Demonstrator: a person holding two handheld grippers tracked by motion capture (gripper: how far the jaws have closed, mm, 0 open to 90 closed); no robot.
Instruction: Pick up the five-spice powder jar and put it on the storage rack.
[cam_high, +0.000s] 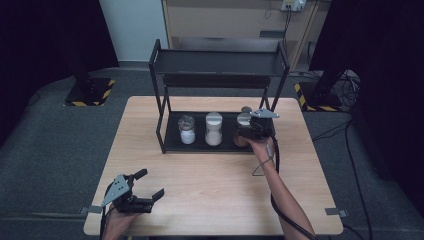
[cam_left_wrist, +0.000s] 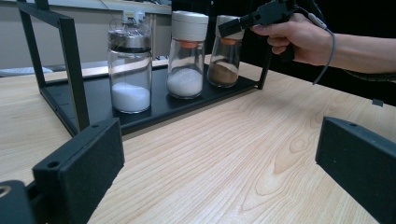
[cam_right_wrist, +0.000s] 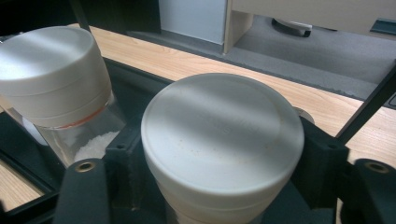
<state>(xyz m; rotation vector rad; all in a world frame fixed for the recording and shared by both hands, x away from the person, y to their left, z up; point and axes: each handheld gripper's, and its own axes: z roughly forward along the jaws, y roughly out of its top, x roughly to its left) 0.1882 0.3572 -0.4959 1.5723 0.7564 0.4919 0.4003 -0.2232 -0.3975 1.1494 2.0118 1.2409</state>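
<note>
- High view: my right claw (cam_high: 246, 131) is at the right end of the black rack's (cam_high: 159, 100) lower shelf, around the jar of brown powder (cam_high: 243, 120).
- That jar stands upright on the lower shelf, the rightmost of three in a row.
- Right gripper view: the jar's white lid (cam_right_wrist: 222, 135) sits between my two black jaws, one on each side just under the lid. The jaws stand slightly apart, close against the jar, but I cannot tell whether the pads press on it or have let go.
- Just beside it stands the white-lidded jar of white grains (cam_right_wrist: 56, 79), close to the brown one but apart from it.
- Left gripper view: the third jar, a metal-topped jar (cam_left_wrist: 130, 70) with white powder, stands at the other end of the row, near the rack's front post.
- The top shelf of the rack is bare in the high view.
- My left claw (cam_high: 149, 184) hovers low over the near left corner of the wooden worktop (cam_high: 210, 190), well apart from the rack. Its jaws are spread wide with nothing between them.
</note>
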